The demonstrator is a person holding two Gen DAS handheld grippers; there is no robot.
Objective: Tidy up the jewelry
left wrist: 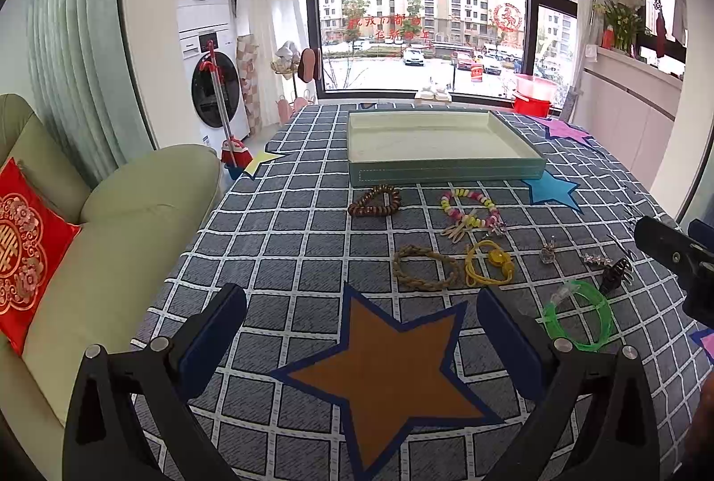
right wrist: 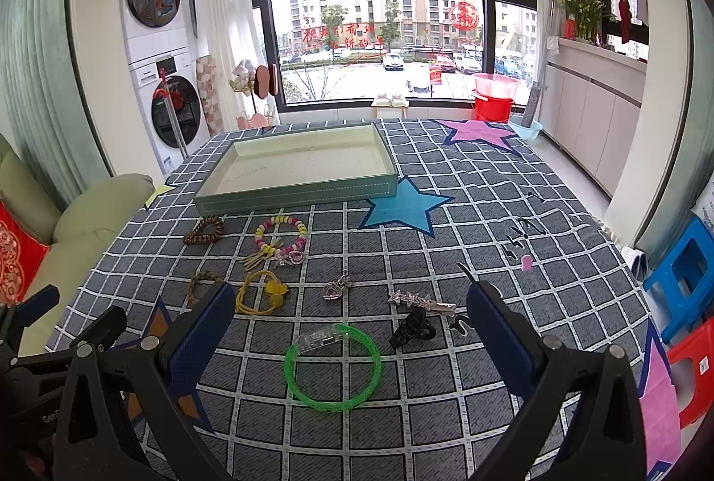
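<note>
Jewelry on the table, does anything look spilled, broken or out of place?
Nothing looks damaged or spilled. The only oddity: the tray holds no jewelry, while pieces like the green bangle, black claw clip and yellow hair tie lie scattered on the tablecloth.

The tablecloth (right wrist: 446,258) is grey with a white grid and stars: orange (left wrist: 383,374), blue (right wrist: 406,206), pink (right wrist: 479,133). The tray (right wrist: 294,193) is pale teal outside, cream inside. Lower centre lies a neon-green bangle (right wrist: 332,367), left of it a yellow hair tie (right wrist: 261,293), and beside it a black clip (right wrist: 410,329).
</note>
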